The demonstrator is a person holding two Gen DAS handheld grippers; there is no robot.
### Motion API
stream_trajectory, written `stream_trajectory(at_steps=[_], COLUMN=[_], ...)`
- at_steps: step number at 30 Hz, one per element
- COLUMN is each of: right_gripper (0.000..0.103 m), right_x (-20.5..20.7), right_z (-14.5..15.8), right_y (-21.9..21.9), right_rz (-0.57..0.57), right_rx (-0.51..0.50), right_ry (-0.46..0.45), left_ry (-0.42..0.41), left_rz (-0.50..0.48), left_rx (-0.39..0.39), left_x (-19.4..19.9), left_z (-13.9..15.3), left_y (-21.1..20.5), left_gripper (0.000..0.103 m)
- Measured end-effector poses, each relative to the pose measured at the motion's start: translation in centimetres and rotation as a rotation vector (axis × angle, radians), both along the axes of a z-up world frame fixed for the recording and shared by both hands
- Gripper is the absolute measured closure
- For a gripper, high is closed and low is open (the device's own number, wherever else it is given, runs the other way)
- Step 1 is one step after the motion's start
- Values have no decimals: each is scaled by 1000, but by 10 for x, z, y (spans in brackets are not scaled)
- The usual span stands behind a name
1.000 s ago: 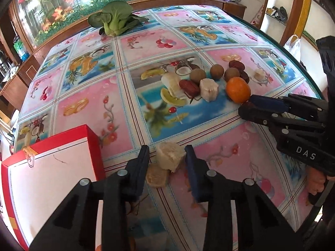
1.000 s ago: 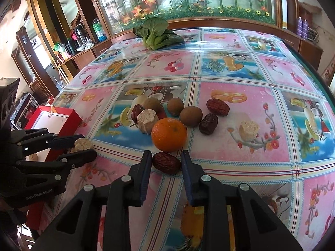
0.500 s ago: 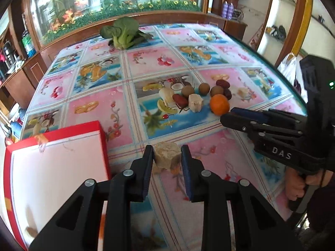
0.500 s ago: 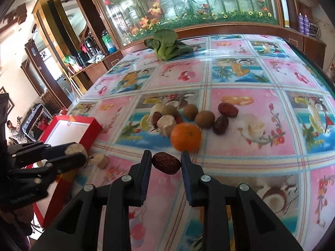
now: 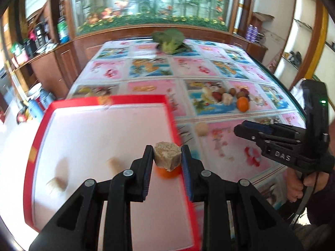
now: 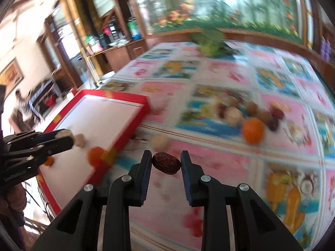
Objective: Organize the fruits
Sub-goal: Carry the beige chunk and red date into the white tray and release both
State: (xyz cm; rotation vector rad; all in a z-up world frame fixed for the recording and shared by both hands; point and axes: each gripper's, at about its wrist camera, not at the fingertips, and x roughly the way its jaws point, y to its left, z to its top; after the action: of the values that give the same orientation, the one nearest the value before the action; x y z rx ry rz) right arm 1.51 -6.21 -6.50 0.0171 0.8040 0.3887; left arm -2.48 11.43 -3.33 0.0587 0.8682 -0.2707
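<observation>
Right gripper point(image 6: 166, 162) clamped on date point(image 6: 166, 163), long axis crosswise between the pads, tilted slightly down to the right, above the tabletop point(image 6: 230, 163) beside the red box point(image 6: 125, 123). Left gripper point(image 5: 167, 156) clamped on a tan chunk point(image 5: 167, 155), flat face up, over the box point(image 5: 100, 129). Fruit pile point(image 5: 228, 98) farther back; wood cabinets and greenery behind.

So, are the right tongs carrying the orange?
No: the right tongs are shut on a dark red date, while the orange lies on the tablecloth.
</observation>
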Motion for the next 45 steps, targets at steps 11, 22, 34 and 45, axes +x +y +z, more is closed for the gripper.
stream_trajectory(at_steps=[11,22,34,45], right_gripper=[76,76,76,66], right_x=[43,60,64,41], right_z=[0,-23,-30,7], right_y=[92,120,118,91], right_rz=[120,120,115,86], right_rx=[24,-3,-11,54], right_ry=[10,122,174,85], left_ry=[-16,2,45,-48], left_rz=[172,312,327,393], left_rx=[-3,127,176,276], left_x=[-5,24,29,13], left_z=[-8,-29,-45,-21], left_y=[71,96,98,91], left_gripper=[74,74,74,39])
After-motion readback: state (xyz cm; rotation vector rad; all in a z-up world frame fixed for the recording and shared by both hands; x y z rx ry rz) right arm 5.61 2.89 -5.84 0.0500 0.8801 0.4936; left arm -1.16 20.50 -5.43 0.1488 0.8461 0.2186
